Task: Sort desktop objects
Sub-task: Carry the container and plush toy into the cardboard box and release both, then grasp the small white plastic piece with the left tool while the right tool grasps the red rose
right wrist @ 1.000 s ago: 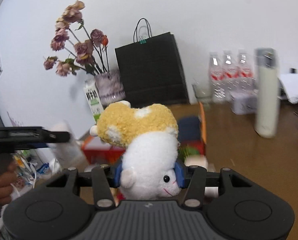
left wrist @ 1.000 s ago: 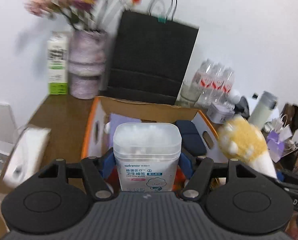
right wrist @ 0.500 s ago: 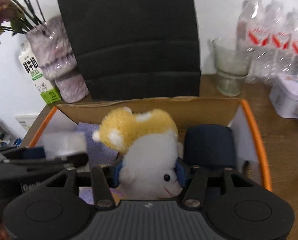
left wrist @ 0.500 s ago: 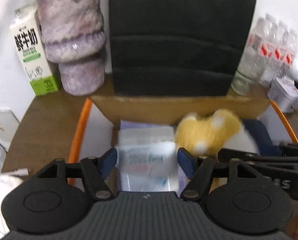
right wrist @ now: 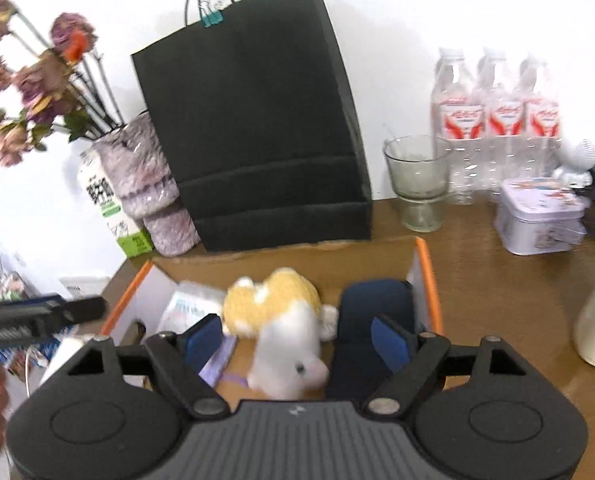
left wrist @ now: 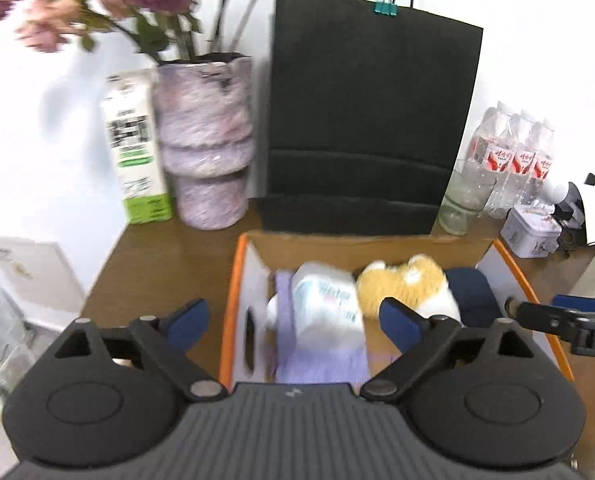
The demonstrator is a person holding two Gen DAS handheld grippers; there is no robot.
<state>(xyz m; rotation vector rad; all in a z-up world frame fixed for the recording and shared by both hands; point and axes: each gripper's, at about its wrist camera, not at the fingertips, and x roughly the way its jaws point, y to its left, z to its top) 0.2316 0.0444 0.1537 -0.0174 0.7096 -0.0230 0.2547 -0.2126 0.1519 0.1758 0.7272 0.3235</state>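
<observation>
Released cotton-bud tub (left wrist: 325,308) now beyond left gripper (left wrist: 293,322), jaws just opened

Left gripper (left wrist: 293,322) and right gripper (right wrist: 299,336): black ribbed housing along bottom of frame, two round discs at lower corners, black linkage arms with silver screws, blue pads (left wrist: 397,320) on fingertips, small white logo at centre.
</observation>
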